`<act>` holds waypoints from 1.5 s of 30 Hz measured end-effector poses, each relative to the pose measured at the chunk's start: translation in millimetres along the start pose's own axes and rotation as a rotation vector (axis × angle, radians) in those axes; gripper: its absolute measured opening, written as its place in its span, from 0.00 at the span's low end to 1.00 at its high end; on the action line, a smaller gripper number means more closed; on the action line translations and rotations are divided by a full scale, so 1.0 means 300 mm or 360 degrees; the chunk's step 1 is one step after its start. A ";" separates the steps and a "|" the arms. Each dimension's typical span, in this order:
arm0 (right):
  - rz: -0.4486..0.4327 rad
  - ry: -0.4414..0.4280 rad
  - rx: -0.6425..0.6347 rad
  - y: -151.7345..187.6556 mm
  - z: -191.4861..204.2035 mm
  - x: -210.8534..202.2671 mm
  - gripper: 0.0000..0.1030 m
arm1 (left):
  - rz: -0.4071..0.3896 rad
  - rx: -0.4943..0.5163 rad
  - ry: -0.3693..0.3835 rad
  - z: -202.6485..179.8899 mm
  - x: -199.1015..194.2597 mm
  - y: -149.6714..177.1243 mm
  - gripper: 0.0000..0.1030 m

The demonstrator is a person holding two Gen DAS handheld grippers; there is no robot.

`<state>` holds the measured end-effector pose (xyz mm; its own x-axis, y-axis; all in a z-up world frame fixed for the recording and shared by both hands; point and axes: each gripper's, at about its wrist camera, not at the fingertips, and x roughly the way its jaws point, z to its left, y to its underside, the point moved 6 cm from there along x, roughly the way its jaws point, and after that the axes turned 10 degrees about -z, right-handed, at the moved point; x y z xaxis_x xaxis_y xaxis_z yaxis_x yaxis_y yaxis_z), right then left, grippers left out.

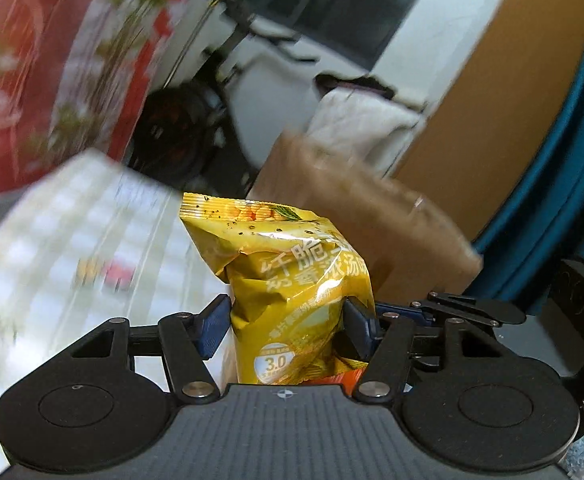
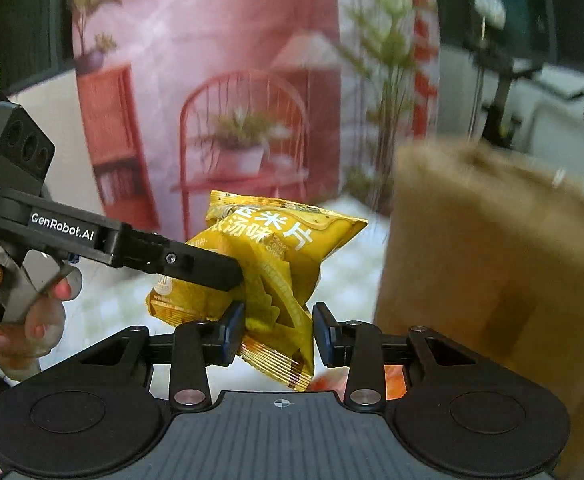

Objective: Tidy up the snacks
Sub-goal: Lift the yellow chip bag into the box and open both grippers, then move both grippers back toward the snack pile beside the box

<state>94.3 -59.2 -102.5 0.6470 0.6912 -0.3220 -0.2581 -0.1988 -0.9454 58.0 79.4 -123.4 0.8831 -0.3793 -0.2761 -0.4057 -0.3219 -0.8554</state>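
Both grippers grip one yellow snack bag (image 1: 292,292), which is lifted clear of the checked cloth (image 1: 72,240) at lower left.

Left wrist view: left gripper (image 1: 288,326), jaws partly closed, both blue pads pressed into the bag's crumpled middle. Bag stands upright at frame centre, top seam up.

Right wrist view: right gripper (image 2: 278,330) nearly closed, pinching the bag's (image 2: 268,264) lower corner; left pad touching, contact at the right pad unclear. The left gripper enters from the left edge, tip on the bag, a hand (image 2: 24,304) on its trigger.

Brown paper bag (image 2: 492,264) at right, blurred. Red-pink printed backdrop (image 2: 212,80) behind.
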 end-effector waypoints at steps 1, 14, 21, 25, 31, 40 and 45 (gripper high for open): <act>-0.0040 0.0024 -0.0008 -0.035 -0.021 -0.012 0.33 | -0.0022 0.0050 0.0011 -0.030 0.010 -0.032 0.62; -0.0225 0.0382 0.0047 -0.253 -0.404 -0.091 0.33 | -0.0072 0.0402 0.0218 -0.359 0.382 -0.292 0.62; -0.0210 0.0516 0.0121 -0.253 -0.593 -0.090 0.35 | -0.0004 0.0400 0.0273 -0.378 0.550 -0.316 0.62; -0.0250 0.0679 0.0124 -0.214 -0.650 -0.098 0.79 | -0.0002 0.0423 0.0146 -0.369 0.569 -0.287 0.66; -0.0483 0.0658 0.0376 -0.150 -0.725 -0.222 0.99 | -0.0097 0.0373 0.0001 -0.311 0.489 -0.302 0.86; -0.0815 0.0601 0.0948 -0.018 -0.810 -0.388 1.00 | -0.0224 0.0438 -0.0207 -0.336 0.408 -0.299 0.93; -0.0907 0.0573 0.1056 0.026 -0.819 -0.443 1.00 | -0.0340 0.0451 -0.0190 -0.339 0.360 -0.283 0.93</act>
<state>182.5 -323.3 -79.3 0.9555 0.2842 0.0791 -0.1184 0.6151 -0.7795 164.0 -22.6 -36.0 0.9689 -0.2203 -0.1129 -0.1425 -0.1238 -0.9820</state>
